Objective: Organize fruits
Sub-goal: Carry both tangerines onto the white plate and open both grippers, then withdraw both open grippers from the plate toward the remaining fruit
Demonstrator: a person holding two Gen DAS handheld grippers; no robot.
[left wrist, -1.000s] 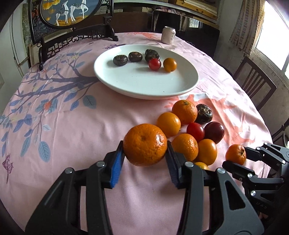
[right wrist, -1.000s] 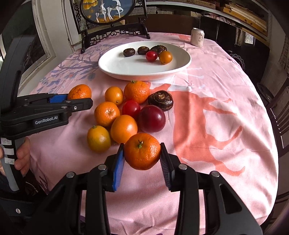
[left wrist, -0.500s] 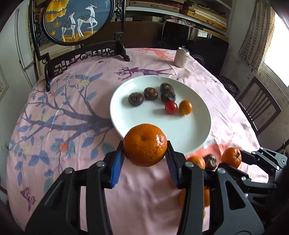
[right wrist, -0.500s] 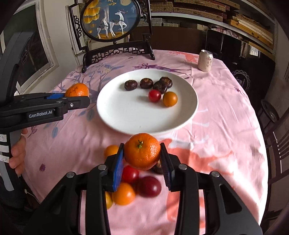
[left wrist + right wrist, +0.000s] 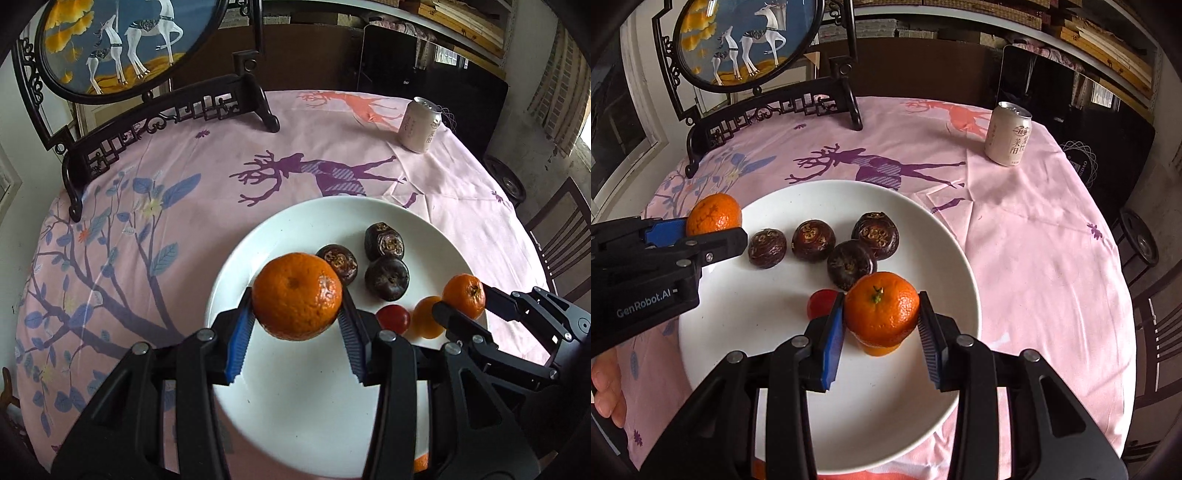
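Your left hand-held gripper (image 5: 295,325) clamps a mandarin (image 5: 297,295) above the white plate (image 5: 295,417). Your right hand-held gripper (image 5: 881,332) grips a second mandarin (image 5: 881,308) over the plate's right half, just beside a cherry tomato (image 5: 820,301) and four dark water chestnuts (image 5: 851,268). A can (image 5: 1008,134) stands on the table (image 5: 1034,240).

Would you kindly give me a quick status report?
Left gripper, right gripper: each shut on a mandarin. Both over white plate. Small orange fruit under right.
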